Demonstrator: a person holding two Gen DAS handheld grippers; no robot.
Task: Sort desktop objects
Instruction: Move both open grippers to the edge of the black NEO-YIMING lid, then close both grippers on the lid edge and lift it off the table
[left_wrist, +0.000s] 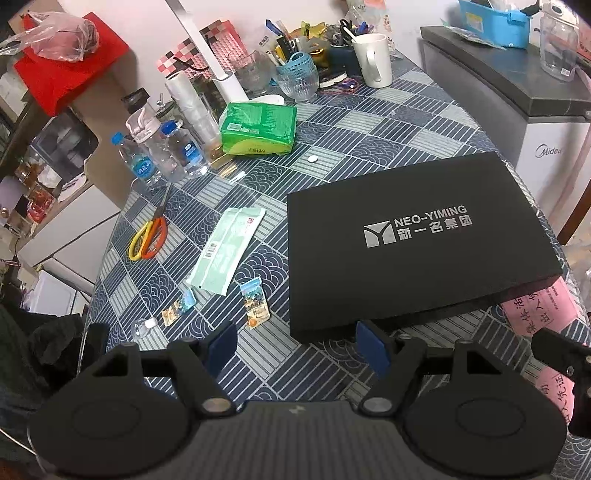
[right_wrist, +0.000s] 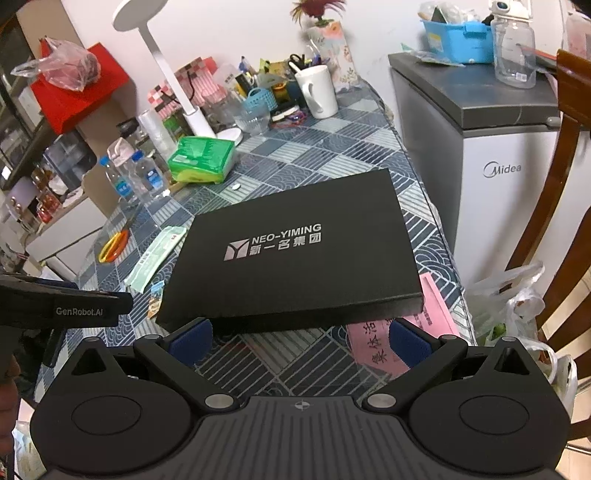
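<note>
Two handheld grippers, matte black housings, blue finger pads.

Left gripper (left_wrist: 295, 345): ribbed grey centre panel, two round black discs either side, silver pivot screws, black linkage arms, dark blue pads (left_wrist: 221, 347). Right gripper (right_wrist: 299, 341): same build, brighter blue textured pads (right_wrist: 190, 339), crosshair mark on centre panel. In the right wrist view, the left gripper's side reads "GenRobot.AI" in white.

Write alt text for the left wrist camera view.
The open left gripper hovers over a blue patterned tablecloth near a large flat black box with silver lettering. Left of the box lie a pale green paper packet and orange-and-yellow-handled scissors.
</note>
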